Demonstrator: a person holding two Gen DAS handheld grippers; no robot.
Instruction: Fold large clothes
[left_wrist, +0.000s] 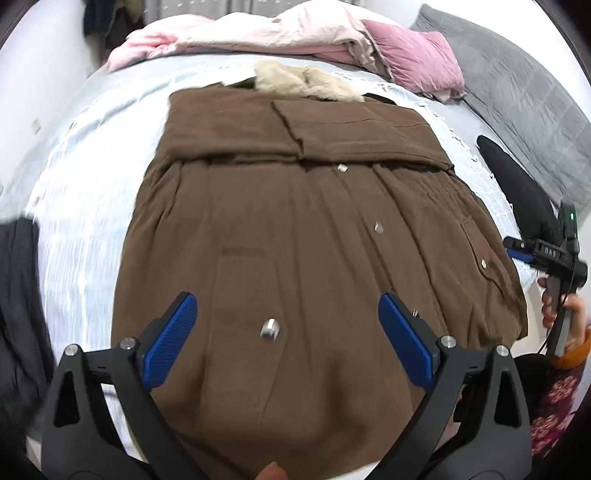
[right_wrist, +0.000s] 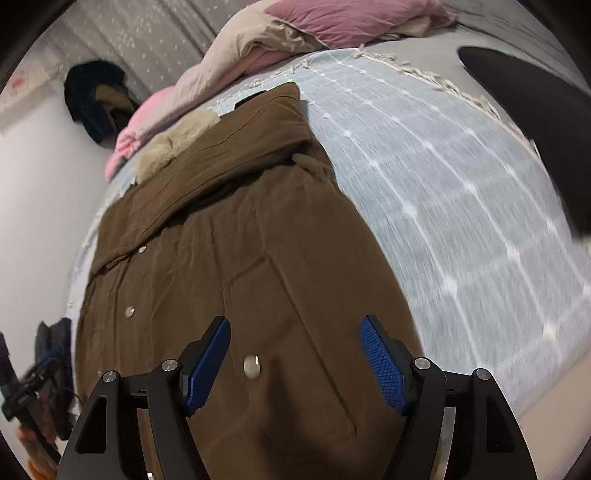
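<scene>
my left gripper (left_wrist: 288, 325) hangs released over the brown coat (left_wrist: 295, 221), which lies flat on the bed (left_wrist: 92, 206) with sleeves folded in. my right gripper (right_wrist: 295, 354) is released too. next, i judge, both should grasp the hem and fold it up.

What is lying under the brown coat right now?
The brown coat lies on a pale blue bedspread, which shows all around it. Anything directly beneath the coat is covered and cannot be seen.
</scene>
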